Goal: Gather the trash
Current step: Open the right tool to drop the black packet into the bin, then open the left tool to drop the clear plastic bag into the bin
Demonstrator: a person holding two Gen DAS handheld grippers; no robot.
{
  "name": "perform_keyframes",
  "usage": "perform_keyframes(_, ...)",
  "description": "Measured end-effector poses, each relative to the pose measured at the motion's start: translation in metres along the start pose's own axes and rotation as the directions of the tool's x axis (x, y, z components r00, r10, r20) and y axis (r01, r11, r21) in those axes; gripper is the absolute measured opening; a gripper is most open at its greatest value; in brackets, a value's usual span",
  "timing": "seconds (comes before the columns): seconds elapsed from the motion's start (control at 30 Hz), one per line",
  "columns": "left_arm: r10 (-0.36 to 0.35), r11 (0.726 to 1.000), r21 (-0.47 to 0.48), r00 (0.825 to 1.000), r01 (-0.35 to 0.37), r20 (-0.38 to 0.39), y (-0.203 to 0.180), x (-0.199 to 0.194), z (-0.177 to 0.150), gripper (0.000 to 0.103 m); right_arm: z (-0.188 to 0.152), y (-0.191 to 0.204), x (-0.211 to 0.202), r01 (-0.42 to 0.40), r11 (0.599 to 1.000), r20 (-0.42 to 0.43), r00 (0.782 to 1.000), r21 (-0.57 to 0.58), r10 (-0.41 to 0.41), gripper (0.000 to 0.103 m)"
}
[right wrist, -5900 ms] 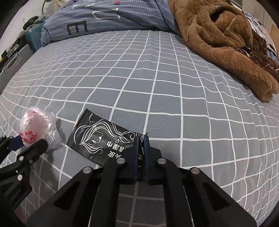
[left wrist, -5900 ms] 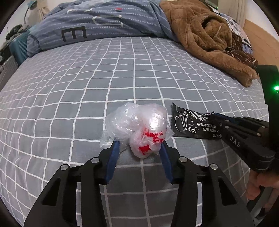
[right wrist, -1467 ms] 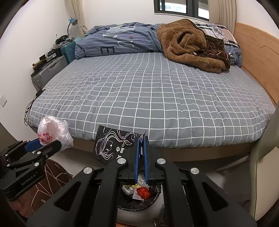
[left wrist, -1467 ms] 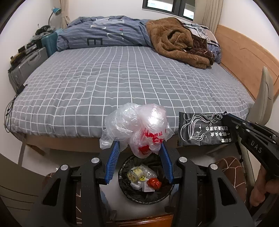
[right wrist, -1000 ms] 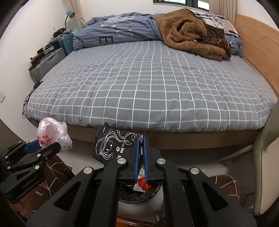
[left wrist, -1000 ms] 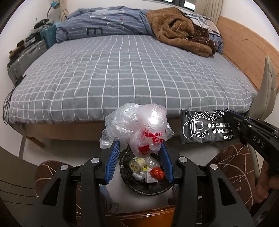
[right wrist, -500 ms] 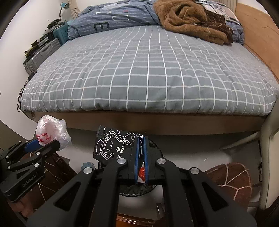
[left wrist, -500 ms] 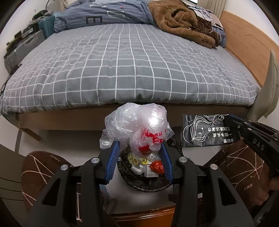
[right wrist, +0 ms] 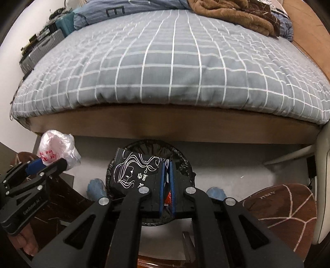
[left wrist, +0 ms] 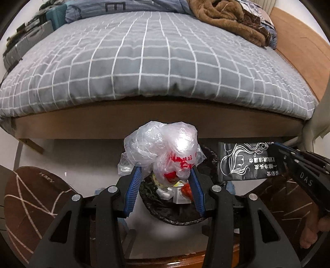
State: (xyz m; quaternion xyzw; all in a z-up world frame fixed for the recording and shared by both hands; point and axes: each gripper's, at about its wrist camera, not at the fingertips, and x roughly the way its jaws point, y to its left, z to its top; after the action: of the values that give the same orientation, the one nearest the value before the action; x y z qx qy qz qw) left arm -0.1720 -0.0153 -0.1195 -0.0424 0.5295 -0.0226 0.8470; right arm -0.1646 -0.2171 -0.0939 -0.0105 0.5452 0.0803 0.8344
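My left gripper (left wrist: 165, 173) is shut on a crumpled clear plastic bag (left wrist: 163, 148) with red print, held right over a round bin with a black liner (left wrist: 175, 214) that has several pieces of trash inside. My right gripper (right wrist: 167, 165) is shut on the edge of a flat black wrapper (right wrist: 134, 171) with a white line drawing, hanging over the same bin (right wrist: 181, 158). In the left wrist view the wrapper (left wrist: 245, 160) and right gripper (left wrist: 276, 148) sit at the right. The bag (right wrist: 55, 146) and left gripper (right wrist: 49, 162) show at the left of the right wrist view.
A bed with a grey checked cover (left wrist: 144, 61) and wooden frame (left wrist: 123, 123) stands just behind the bin. Brown patterned slippers (left wrist: 31, 198) (right wrist: 284, 208) flank the bin on the pale floor. A brown blanket (left wrist: 226, 14) and a suitcase (left wrist: 20, 41) lie far back.
Both grippers have sunk toward the bin with their loads still held. The bed edge has risen in view and the bin looks larger and closer.
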Motion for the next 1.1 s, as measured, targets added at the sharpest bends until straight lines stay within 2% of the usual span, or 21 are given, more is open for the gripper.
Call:
perform_keyframes(0.37,0.024,0.999,-0.030,0.999,-0.025,-0.041,0.010,0.047,-0.006,0.045,-0.005,0.007,0.053,0.017,1.000,-0.067,0.998,-0.007,-0.017,0.005)
perform_keyframes(0.63,0.038,0.999,-0.033,0.997,-0.041,-0.070,0.009,0.078,0.002,0.045,0.003,0.015,0.090,0.024,1.000,-0.109,0.994,-0.012,-0.025,0.005)
perform_keyframes(0.83,0.039,0.998,-0.040,0.995,-0.043,-0.097,0.010,0.093,0.002,0.045,0.003,0.021,0.100,0.031,0.999,-0.100,0.994,-0.044,-0.035,0.010)
perform_keyframes(0.87,0.037,0.998,-0.042,0.994,-0.041,-0.100,0.010,0.094,0.002,0.045,0.002,0.022,0.100,0.027,0.999,-0.099,0.995,-0.045,-0.032,0.012)
perform_keyframes(0.93,0.037,0.998,-0.041,0.994,-0.042,-0.102,0.011,0.097,0.004,0.045,0.003,0.020,0.098,0.023,0.999,-0.094,0.995,-0.041,-0.027,0.027)
perform_keyframes(0.97,0.036,0.998,-0.041,0.994,-0.041,-0.103,0.012,0.098,0.003,0.045,0.003,0.019,0.096,0.025,0.999,-0.085,0.996,-0.041,-0.029,0.029)
perform_keyframes(1.1,0.024,0.999,-0.040,0.994,-0.028,-0.107,0.008,0.102,0.004,0.045,0.003,0.011,0.088,0.032,0.999,-0.056,0.998,-0.032,-0.034,0.049)
